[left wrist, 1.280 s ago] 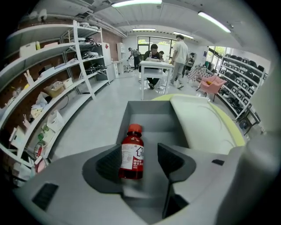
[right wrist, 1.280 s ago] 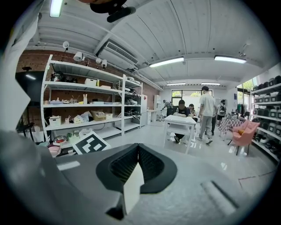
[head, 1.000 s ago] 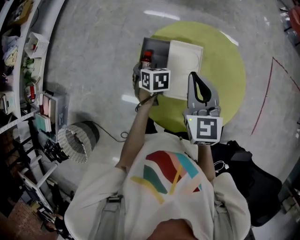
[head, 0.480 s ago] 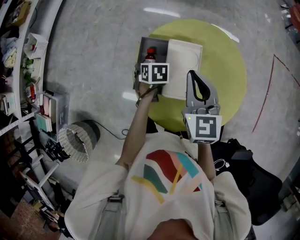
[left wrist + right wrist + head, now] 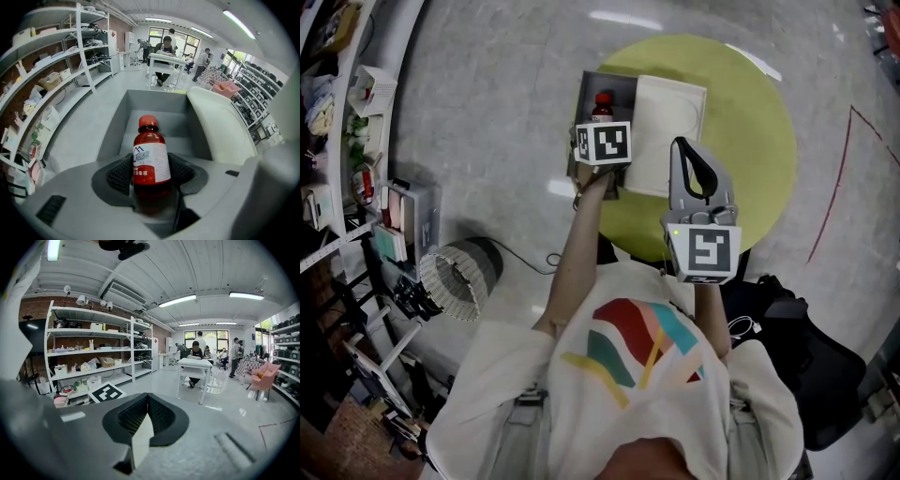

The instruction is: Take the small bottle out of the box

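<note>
Head view, then each gripper view, left to right.

Left gripper (image 5: 151,174): points steeply down into the open grey box (image 5: 115,124). Small bottle (image 5: 151,159), dark red with a red cap and white label, stands upright right between its jaws, the box floor just under the tips. Jaws have just been closing, wide apart but drawn in. Both ribbed pads (image 5: 121,174) lie against the bottle's lower body, one on each side, no gap visible. I read this as a grip taken low on the bottle, light for now.

Box walls rise ahead of this gripper and on its left. White lid (image 5: 220,129) is folded open just to its right, clear of the bottle. Box sits on a round yellow-green table (image 5: 755,141).

Right gripper (image 5: 146,404): held back near the person's body, well apart from the box and to the right of the left gripper, aimed out into the room. Jaws are together. A white sliver shows at their seam; cannot tell whether it is a scrap or part of the tool. No part in the pick at present.

Step in hand: securing the bottle, not yet lifted out; its base sits inside the box.

Next move, judged: firm up the squeeze, then draw straight up along the bottle's axis until the base clears the rim. Smooth wall and low hold could let it tip or slip.
</note>
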Tool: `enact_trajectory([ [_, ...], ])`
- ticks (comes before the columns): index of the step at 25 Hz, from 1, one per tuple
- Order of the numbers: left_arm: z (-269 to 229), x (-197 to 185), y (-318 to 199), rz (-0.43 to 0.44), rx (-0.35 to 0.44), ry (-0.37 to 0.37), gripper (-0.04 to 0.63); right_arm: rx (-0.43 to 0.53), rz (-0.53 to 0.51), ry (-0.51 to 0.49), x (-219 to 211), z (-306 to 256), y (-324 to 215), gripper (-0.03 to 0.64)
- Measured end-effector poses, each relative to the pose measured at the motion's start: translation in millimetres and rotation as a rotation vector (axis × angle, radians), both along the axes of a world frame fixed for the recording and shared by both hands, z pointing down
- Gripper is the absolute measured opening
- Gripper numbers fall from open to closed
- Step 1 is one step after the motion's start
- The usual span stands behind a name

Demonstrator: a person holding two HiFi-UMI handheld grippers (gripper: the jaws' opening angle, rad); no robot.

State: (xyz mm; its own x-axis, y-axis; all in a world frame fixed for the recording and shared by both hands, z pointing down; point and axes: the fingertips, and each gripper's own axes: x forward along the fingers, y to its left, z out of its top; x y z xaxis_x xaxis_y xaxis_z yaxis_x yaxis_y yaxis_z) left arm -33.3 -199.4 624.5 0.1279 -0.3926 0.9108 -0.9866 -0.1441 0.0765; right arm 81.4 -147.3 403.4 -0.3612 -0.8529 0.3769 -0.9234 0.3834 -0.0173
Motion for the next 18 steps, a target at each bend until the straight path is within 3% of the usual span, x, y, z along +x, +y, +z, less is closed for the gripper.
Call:
enact_trajectory([
  [10, 1.8, 0.6, 0.4, -0.027, -0.035, 0.057, 0.219, 0.003, -0.012, 0.001, -6.8, -0.5, 4.3, 0.005],
  [18, 0.8, 5.5, 2.9, -0.034, 0.015, 0.113, 0.219, 0.023, -0.007, -0.006, -4.0, -7.5, 4.1, 0.005],
])
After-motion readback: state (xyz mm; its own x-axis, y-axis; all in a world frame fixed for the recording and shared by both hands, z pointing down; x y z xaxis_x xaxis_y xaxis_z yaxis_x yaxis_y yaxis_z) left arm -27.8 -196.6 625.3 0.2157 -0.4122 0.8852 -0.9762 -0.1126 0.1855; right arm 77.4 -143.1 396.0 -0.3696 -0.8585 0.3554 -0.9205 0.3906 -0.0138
